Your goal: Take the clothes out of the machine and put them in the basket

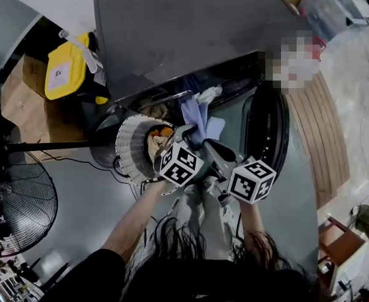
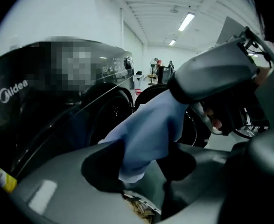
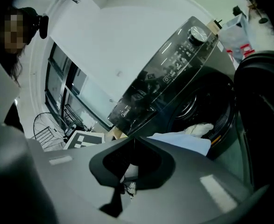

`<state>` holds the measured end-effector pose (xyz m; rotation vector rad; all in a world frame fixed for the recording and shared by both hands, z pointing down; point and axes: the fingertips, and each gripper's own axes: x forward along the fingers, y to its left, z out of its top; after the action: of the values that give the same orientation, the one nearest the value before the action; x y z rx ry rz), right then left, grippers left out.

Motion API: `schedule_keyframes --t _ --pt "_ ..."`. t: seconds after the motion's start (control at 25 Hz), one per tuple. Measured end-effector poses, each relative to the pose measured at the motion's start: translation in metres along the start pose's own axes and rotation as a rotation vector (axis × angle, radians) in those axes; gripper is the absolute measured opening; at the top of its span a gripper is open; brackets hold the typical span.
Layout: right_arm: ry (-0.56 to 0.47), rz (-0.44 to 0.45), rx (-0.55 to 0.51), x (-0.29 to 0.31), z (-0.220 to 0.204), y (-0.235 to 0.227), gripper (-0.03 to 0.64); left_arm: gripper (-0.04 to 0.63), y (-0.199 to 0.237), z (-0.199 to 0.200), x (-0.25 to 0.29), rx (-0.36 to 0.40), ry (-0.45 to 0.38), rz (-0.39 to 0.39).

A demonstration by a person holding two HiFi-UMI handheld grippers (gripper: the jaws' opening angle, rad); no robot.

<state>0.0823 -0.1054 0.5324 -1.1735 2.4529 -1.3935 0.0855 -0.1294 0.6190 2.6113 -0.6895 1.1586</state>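
Starting at the left, the white ribbed plastic laundry basket [image 1: 126, 145] stands beside the machine with orange and beige pieces in it. Just right of it, the left gripper [image 2: 146, 148] is closed on the lower part of a light-blue thin fabric garment [image 1: 197, 113], whose hem hangs loose below the tips. The garment is in the air, between the basket and the drum mouth. The right gripper [image 3: 133, 141] is clamped shut on its upper part. Further right, a crumpled white piece [image 3: 200, 129] lies in the mouth of the dark grey front-loading washing machine [image 1: 184, 36], whose round black door [image 1: 267, 131] stands open. The garment looks light, limp and apt to trail or snag. A bunched fold should hold better than a single edge.
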Motion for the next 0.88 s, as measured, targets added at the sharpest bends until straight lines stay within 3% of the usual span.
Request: schedule_keyframes --t 0.24,0.44,0.72,0.88 --pt "0.019 0.011 -0.091 -0.006 0.018 0.021 0.026 0.081 0.006 0.014 -0.029 0.006 0.001 0.057" --pt "0.045 -0.049 -0.323 -0.022 0.038 0.029 0.029 0.066 0.013 0.038 -0.055 0.021 -0.027 0.1" --pt "0.04 -0.198 -0.395 -0.051 0.061 0.006 0.035 0.063 0.031 0.069 -0.101 -0.032 -0.116 0.173" --pt "0.099 -0.298 -0.525 -0.057 0.053 -0.022 0.07 0.063 0.033 0.09 -0.13 -0.055 -0.178 0.185"
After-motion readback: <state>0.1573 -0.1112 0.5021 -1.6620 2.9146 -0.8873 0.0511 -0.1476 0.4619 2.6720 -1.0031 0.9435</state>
